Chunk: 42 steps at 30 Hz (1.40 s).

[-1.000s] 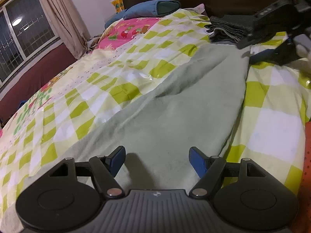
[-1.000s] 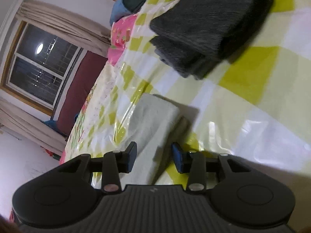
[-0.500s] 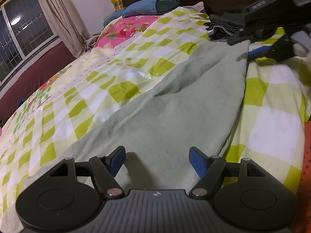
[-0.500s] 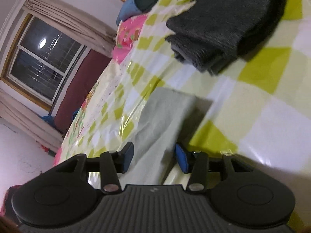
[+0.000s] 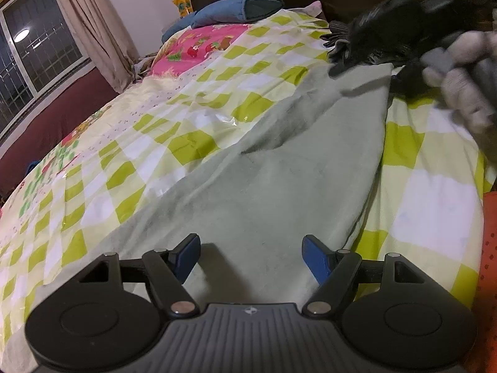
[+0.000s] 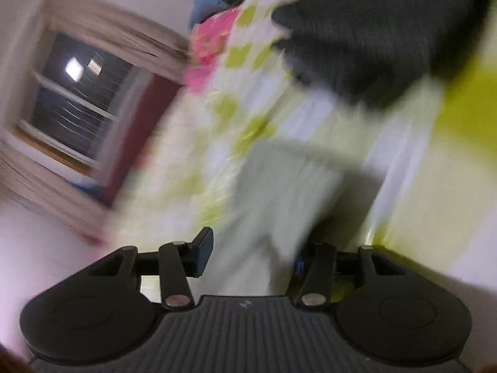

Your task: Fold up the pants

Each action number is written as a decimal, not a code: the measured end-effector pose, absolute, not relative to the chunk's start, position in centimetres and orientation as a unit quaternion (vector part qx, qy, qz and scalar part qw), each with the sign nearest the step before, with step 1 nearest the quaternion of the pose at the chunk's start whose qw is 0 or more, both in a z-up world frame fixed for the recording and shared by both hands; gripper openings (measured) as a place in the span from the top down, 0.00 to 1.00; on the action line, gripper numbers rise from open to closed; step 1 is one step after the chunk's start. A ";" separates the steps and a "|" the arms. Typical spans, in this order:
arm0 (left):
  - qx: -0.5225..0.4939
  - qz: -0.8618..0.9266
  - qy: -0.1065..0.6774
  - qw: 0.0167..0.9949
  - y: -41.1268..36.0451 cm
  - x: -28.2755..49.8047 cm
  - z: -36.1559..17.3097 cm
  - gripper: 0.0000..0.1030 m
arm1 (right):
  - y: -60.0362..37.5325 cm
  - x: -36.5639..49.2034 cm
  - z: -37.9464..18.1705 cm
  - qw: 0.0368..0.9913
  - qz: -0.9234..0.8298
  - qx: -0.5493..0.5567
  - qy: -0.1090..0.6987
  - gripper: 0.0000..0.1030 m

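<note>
— So, biggest first: what carries it all?

— A bed (image 5: 217, 93) under a yellow-green checked cover; the pale green pants (image 5: 279, 180) lie flat along it, running from the near edge toward the headboard end, closer to the right edge; a dark folded pile (image 6: 388, 31) sits just beyond their far end.

— And the tools?

— The left tool (image 5: 251, 256) hovers over the near end of the pants, its blue-padded fingers spread wide with nothing between them; whether the pads touch the cloth, I cannot tell. The right tool (image 6: 251, 256) is at the far end with green fabric lying between its fingers; the right wrist view is badly smeared, so I cannot tell whether it has pinched the cloth or merely straddles it.

— Which step, then?

— Taking hold of both ends for an early fold, I judge; the pants lie at full length. Next the left tool needs to drop and close on the near edge; both ends should then travel together so the cloth stays square.
</note>
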State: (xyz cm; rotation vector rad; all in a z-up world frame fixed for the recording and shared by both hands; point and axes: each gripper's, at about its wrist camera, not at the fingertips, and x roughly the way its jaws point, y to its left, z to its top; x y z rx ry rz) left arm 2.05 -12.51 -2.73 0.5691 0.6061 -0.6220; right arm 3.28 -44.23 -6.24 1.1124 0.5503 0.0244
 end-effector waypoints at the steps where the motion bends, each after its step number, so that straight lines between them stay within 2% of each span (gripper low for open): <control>1: 0.268 -0.298 0.291 0.869 -12.5 2.1 -2.8 0.17 | -44.1 2.8 -6.7 0.804 0.031 0.539 0.249 0.52; 3: 0.255 -0.301 0.295 0.870 -12.5 2.4 -2.8 0.17 | -43.1 3.0 -7.0 0.830 0.020 0.491 0.264 0.60; 4: 0.253 -0.301 0.297 0.870 -12.6 2.5 -2.9 0.17 | -42.7 3.5 -7.3 0.840 0.011 0.469 0.272 0.71; 5: 0.256 -0.301 0.297 0.869 -12.8 2.4 -2.9 0.17 | -42.6 4.0 -7.7 0.841 0.004 0.466 0.274 0.77; 7: 0.264 -0.302 0.292 0.868 -12.9 2.1 -2.8 0.17 | -43.2 4.6 -8.2 0.823 0.006 0.501 0.268 0.95; 10: 0.261 -0.305 0.291 0.869 -13.0 2.1 -2.6 0.17 | -44.4 3.5 -7.3 0.800 0.025 0.558 0.221 0.95; 14: 0.250 -0.318 0.286 0.869 -13.5 2.2 -2.5 0.17 | -45.5 2.7 -5.2 0.810 0.017 0.554 0.192 0.95; 22: 0.249 -0.325 0.290 0.865 -13.6 2.0 -3.0 0.15 | -42.8 4.0 -1.8 0.873 0.000 0.431 0.229 0.95; 25: 0.227 -0.323 0.302 0.868 -13.2 2.5 -3.0 0.14 | -39.8 4.4 0.9 0.915 0.007 0.334 0.225 0.95; 28: 0.221 -0.323 0.305 0.868 -13.1 2.6 -3.0 0.13 | -35.1 4.6 3.1 0.960 0.009 0.176 0.217 0.95; 34: 0.221 -0.325 0.304 0.868 -11.5 2.1 -2.6 0.13 | -23.9 4.5 3.8 0.971 0.085 -0.093 0.203 0.96; 37: 0.222 -0.310 0.306 0.873 -8.7 1.5 -2.2 0.13 | -18.3 4.4 3.1 0.955 0.139 -0.175 0.195 0.96; 42: 0.199 -0.254 0.317 0.892 -2.1 0.5 -1.1 0.13 | -10.0 5.3 1.8 0.925 0.213 -0.237 0.209 0.96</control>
